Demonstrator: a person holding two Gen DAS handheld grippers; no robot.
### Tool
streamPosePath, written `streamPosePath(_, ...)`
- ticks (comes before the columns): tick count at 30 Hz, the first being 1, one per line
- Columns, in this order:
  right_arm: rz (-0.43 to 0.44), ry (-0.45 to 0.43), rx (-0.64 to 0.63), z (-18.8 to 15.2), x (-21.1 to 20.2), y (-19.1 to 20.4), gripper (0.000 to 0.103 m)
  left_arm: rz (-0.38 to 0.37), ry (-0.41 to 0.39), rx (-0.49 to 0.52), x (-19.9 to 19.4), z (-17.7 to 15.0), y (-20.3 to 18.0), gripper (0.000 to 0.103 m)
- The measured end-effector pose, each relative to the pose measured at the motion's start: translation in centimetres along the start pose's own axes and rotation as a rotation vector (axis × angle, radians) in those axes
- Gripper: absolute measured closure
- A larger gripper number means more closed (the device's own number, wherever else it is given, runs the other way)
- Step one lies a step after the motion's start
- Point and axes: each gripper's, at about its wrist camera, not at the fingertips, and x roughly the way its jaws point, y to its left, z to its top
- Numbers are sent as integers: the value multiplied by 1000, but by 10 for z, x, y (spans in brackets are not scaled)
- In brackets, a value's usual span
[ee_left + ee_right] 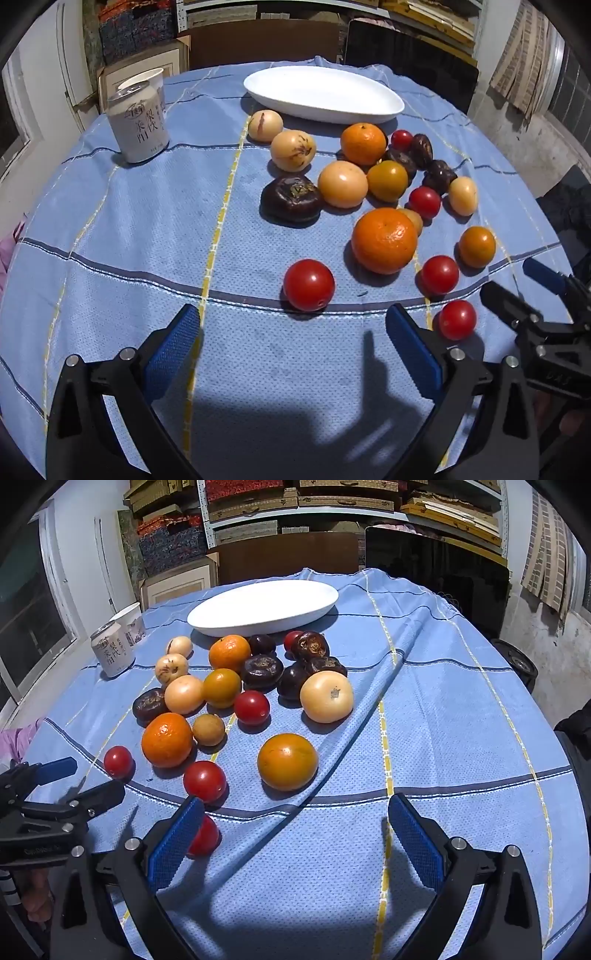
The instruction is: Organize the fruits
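While the left tool (293, 345) hangs over the blue cloth (129, 229) of the counter with its jaws wide apart and nothing between them, a drink can (138, 123) stands far left and a white oval dish (323, 94) lies at the back; the fruit cluster sits just before the dish, with a red tomato (308, 284) nearest, just ahead of the pads. From the right wrist, the right tool (295, 829) likewise gapes empty, a small tomato (205, 836) partly hidden behind its left pad and an orange-green fruit (287, 761) just ahead.

Tomato (204, 837) half behind right tongs (295, 840)
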Motion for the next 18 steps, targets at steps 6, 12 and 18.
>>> streamPosePath(6,0,2,-4,-1,0,1,3,15,-14,-6,-5,2,-1,4)
streamPosePath(12,-1,2,1,-1,0,1,3,0,-16,5,-3,0,-2,4)
streamPosePath(18,-1,2,1,-1,0,0,3,-36,-34,-5,-7,0,-2,4)
